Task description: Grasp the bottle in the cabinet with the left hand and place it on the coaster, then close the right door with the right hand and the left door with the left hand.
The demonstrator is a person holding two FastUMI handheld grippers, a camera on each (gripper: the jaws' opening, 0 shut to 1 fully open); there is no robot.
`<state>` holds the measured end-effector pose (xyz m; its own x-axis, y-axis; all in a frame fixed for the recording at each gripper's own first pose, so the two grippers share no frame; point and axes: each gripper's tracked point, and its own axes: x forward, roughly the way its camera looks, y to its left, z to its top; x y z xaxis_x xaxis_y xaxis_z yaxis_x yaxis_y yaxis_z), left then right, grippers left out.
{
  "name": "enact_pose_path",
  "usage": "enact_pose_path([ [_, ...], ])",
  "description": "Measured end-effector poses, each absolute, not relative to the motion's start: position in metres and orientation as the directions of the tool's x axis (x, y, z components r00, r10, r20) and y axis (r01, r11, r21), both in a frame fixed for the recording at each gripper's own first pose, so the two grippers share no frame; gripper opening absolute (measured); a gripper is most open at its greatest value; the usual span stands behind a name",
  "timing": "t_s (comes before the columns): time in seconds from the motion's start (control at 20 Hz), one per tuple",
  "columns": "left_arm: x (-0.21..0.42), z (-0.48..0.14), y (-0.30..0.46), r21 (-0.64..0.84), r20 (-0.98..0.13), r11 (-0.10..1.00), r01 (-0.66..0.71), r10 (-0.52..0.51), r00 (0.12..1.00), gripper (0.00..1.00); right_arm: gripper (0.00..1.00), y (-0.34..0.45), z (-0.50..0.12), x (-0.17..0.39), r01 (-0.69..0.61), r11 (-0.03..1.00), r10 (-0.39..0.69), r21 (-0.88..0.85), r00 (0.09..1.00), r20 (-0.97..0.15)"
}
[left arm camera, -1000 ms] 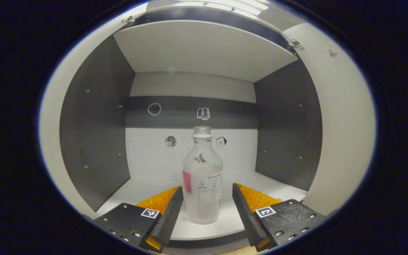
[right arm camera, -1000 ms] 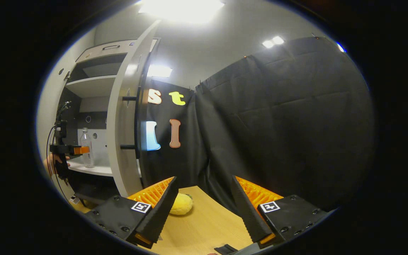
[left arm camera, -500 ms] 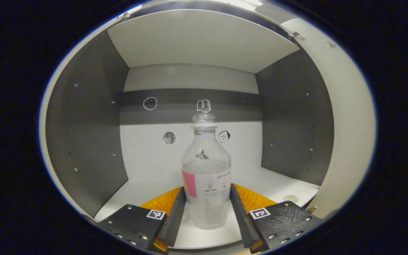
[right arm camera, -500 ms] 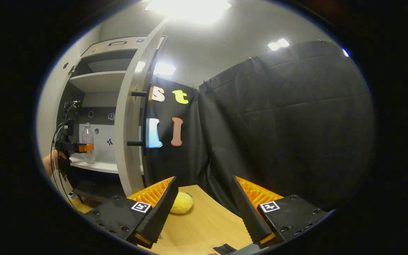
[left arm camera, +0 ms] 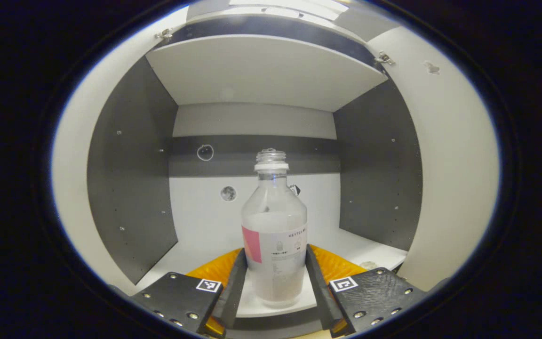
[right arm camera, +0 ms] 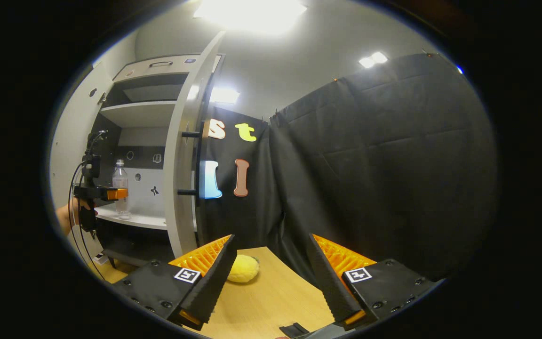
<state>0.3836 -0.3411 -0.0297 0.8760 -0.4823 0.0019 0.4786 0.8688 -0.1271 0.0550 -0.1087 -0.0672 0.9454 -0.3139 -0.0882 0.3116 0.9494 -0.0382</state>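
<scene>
In the left gripper view, the bottle (left arm camera: 274, 235) is seen standing upright on the white lower shelf (left arm camera: 195, 249) of the cabinet (left arm camera: 130, 188), close to the shelf's front edge and about midway between the two dark side walls. The left claw (left arm camera: 274, 275) is clamped on the bottle: both fingers (left arm camera: 233, 287) are pressed against the lower body, one on each side, at the level of the label. The bottle's neck is uncapped, and clear liquid is seen in roughly its lower half. Small stickers (left arm camera: 228, 193) are placed on the cabinet's back wall behind the bottle, and an upper shelf (left arm camera: 261, 70) is seen overhead. In the right gripper view, the right claw (right arm camera: 268, 270) is held with its fingers wide apart and nothing between them, above the wooden surface (right arm camera: 271, 296). A yellow plush object (right arm camera: 243, 269) is lying on the surface near its far edge, just beside the claw's left finger. The cabinet is seen at the left of that view with its right door (right arm camera: 184, 160) swung open, edge-on to the camera. Inside it the bottle (right arm camera: 120, 188) is seen on the lower shelf, gripped by the left claw (right arm camera: 116, 193), which is held by a hand (right arm camera: 71, 216) at the far left.
</scene>
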Motion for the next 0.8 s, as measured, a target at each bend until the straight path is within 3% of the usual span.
enact_pose_path([
  [0.8, 0.247, -0.048, -0.298, -0.173, 0.033, 0.876, 0.451, -0.452, 0.891, 0.68, 0.95, -0.107, -0.068, -0.009, 0.178, 0.984, -0.179, -0.012, 0.978, -0.109],
])
